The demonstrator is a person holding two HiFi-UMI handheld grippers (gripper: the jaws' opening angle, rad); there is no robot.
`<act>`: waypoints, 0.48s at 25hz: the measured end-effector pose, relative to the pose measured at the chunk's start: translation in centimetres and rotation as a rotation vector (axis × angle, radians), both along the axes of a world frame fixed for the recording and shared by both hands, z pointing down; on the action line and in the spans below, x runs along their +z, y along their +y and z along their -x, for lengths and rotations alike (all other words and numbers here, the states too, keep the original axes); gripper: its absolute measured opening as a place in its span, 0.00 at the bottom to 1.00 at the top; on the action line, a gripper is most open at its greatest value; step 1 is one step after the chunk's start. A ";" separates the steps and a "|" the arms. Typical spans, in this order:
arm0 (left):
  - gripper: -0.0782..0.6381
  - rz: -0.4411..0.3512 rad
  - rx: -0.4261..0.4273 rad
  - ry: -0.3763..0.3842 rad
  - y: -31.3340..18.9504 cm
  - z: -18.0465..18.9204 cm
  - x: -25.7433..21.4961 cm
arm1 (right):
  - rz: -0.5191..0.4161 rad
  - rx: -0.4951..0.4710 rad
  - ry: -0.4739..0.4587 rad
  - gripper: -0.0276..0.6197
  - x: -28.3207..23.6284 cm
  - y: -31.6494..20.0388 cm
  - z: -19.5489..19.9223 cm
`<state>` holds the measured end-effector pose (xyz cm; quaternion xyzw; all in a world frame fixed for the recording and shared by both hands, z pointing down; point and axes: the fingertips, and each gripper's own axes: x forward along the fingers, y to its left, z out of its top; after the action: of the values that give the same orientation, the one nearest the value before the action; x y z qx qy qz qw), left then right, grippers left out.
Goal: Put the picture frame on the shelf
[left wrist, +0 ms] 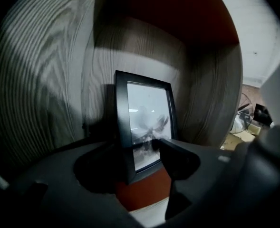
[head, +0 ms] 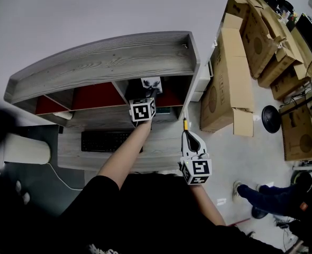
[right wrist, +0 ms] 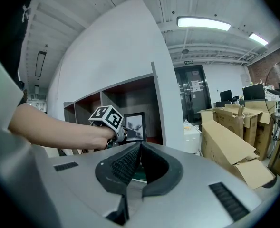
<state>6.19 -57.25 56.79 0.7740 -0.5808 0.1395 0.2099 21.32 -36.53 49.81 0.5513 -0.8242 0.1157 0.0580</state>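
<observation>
In the head view, your left tongs (head: pixel 149 92) reach into a compartment near the right end of the shelf (head: pixel 108 62), hemmed by its dividers and top board. Your right tongs (head: pixel 186 127) hang above the counter (head: pixel 92 155), with open floor to their right. In the left gripper view, the tongs stand released, and the picture frame (left wrist: pixel 147 122) is upright on the compartment's red floor right at their parted tips. In the right gripper view, those tongs are clenched on nothing, well apart from the frame.

bright room, fisheye warp, dark corners
</observation>
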 end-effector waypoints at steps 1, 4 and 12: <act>0.49 -0.003 -0.002 -0.011 -0.2 0.0 -0.1 | 0.000 0.002 -0.001 0.06 0.0 0.0 -0.1; 0.49 -0.018 -0.014 -0.047 -0.4 0.2 -0.8 | -0.002 0.009 -0.003 0.06 -0.1 0.0 -0.4; 0.49 -0.065 -0.055 -0.112 -1.1 0.5 -2.2 | 0.002 0.032 -0.011 0.06 0.1 0.0 -1.7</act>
<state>5.69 -58.40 54.61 0.7552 -0.6169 0.1577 0.1556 22.99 -36.58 49.87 0.5638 -0.8154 0.1203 0.0521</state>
